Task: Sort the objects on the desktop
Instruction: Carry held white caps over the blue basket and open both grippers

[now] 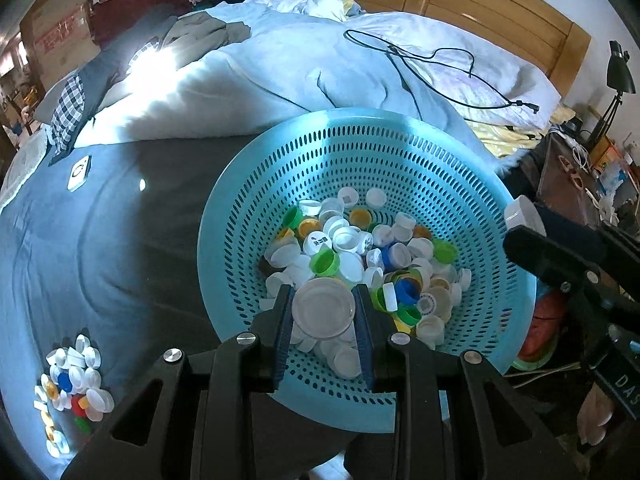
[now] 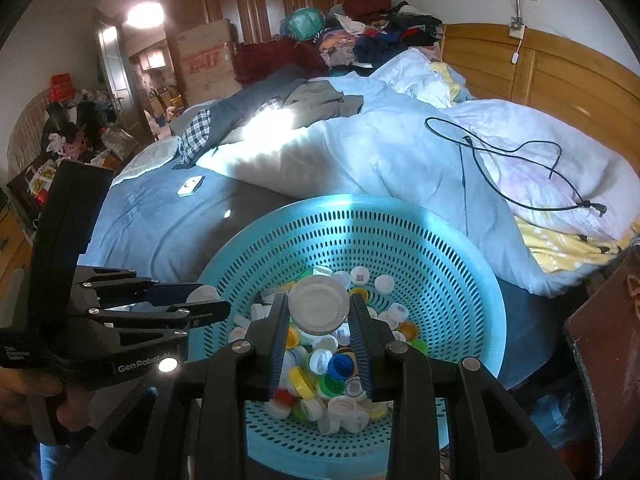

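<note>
- Bed [image 1: 132,240], covered in blue-grey bedding, bears all the sorting material; a black cable [image 1: 436,76] trails over the rumpled quilt [image 1: 256,80] behind.
- Perforated teal basket [image 1: 248,208] rests on the bed near its edge and holds a mixed heap of bottle caps [image 1: 352,248]: white, green, yellow, blue.
- Left gripper [image 1: 323,312], above the basket, is clamped on a large white lid [image 1: 323,314].
- Right gripper [image 2: 319,312], likewise over the basket, pinches a second large white cap [image 2: 319,305].
- Sorted cap pile [image 1: 72,388] lies on the bedding, well apart to the basket's left.
</note>
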{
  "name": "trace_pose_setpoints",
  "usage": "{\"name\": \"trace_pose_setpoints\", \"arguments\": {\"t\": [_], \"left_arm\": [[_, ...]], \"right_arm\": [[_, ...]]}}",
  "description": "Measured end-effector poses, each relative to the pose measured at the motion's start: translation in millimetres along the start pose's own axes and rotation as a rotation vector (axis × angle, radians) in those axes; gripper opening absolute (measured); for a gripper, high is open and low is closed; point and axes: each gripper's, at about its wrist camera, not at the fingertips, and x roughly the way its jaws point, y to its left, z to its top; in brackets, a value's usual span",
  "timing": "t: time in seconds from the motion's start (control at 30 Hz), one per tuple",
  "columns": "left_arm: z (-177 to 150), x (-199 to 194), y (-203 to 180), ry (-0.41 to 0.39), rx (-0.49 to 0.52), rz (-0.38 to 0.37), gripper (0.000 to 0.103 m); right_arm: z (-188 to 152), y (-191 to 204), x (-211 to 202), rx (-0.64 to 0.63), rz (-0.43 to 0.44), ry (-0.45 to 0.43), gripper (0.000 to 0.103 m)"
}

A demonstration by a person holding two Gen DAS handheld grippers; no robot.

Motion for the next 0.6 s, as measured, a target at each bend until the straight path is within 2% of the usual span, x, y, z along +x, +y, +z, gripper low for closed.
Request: {"name": "trace_pose_setpoints", "arguments": {"t": [0.5,0.6], "left_arm": [[-0.1,4.2,-2.3,0.001,0.011,-0.004,0.025],[-0.9,4.5,-1.6,-0.003,0.011,-0.005,0.033]], "right_arm": [[-0.1,4.5,8.6,-0.014,-0.004,0.015,0.033],[0.7,5.2,10.5,-0.015,-0.008,0.015,0.033]]}}
